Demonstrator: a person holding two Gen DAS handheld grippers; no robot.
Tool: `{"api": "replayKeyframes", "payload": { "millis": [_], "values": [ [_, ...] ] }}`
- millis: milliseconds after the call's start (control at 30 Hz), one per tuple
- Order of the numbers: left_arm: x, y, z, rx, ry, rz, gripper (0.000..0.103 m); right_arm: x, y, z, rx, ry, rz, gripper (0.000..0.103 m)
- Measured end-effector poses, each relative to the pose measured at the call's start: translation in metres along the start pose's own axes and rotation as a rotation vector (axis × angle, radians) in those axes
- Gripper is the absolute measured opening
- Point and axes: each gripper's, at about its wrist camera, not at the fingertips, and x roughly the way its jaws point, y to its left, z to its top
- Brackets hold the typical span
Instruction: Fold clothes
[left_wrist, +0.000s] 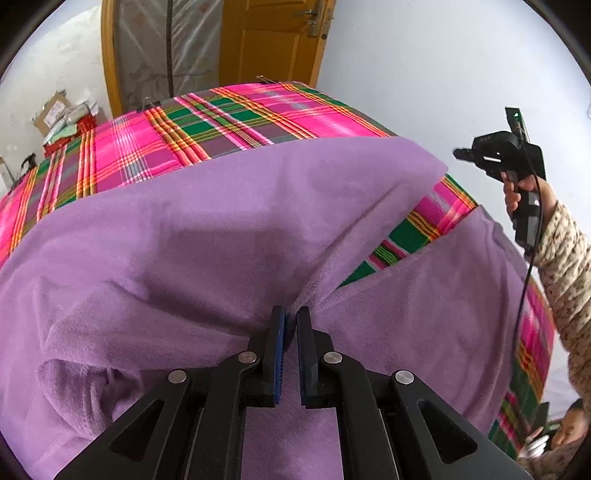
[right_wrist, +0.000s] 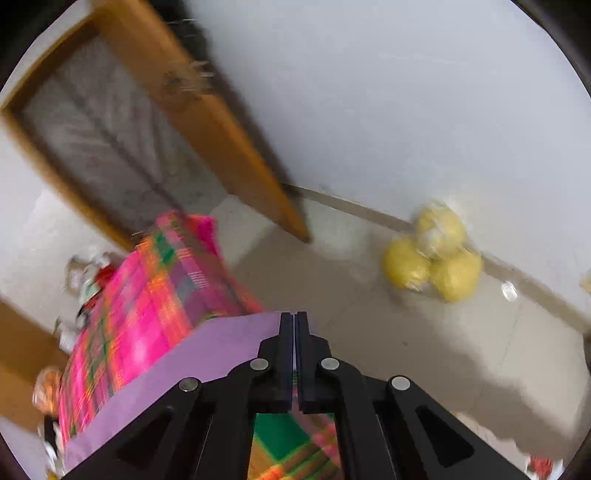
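Note:
A purple fleece garment (left_wrist: 221, 236) lies spread over a table covered by a pink and green plaid cloth (left_wrist: 221, 122). My left gripper (left_wrist: 291, 314) is shut on a fold of the garment, with purple fabric pinched between its blue pads. A sleeve or flap (left_wrist: 424, 317) runs off to the right of the pinch. The right gripper (left_wrist: 460, 154) hangs in the air past the table's right edge, held by a hand in a patterned sleeve (left_wrist: 565, 266). In the right wrist view my right gripper (right_wrist: 294, 317) is shut with nothing between its fingers. The purple garment (right_wrist: 221, 343) lies just left of it, and this view is blurred.
An orange wooden door (left_wrist: 273, 40) stands behind the table. Boxes and clutter (left_wrist: 62, 118) sit on the floor at the back left. A bag of yellow round fruit (right_wrist: 432, 258) rests by the wall on the tiled floor. Another person (left_wrist: 565, 432) is low at the right edge.

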Motion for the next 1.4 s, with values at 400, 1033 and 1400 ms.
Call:
{"api": "replayKeyframes", "payload": {
  "millis": [400, 1033, 1400],
  "values": [
    [-0.014, -0.008, 0.003, -0.006, -0.003, -0.130, 0.005, 0.022, 0.063, -0.015, -0.237, 0.083, 0.004, 0.018],
    [0.012, 0.026, 0.016, -0.112, 0.003, -0.088, 0.008, 0.068, 0.070, -0.011, -0.287, 0.093, -0.031, 0.037],
    [0.013, 0.027, 0.012, -0.133, 0.008, -0.097, 0.008, 0.050, 0.077, -0.006, -0.283, 0.052, -0.079, 0.006]
  ]
}}
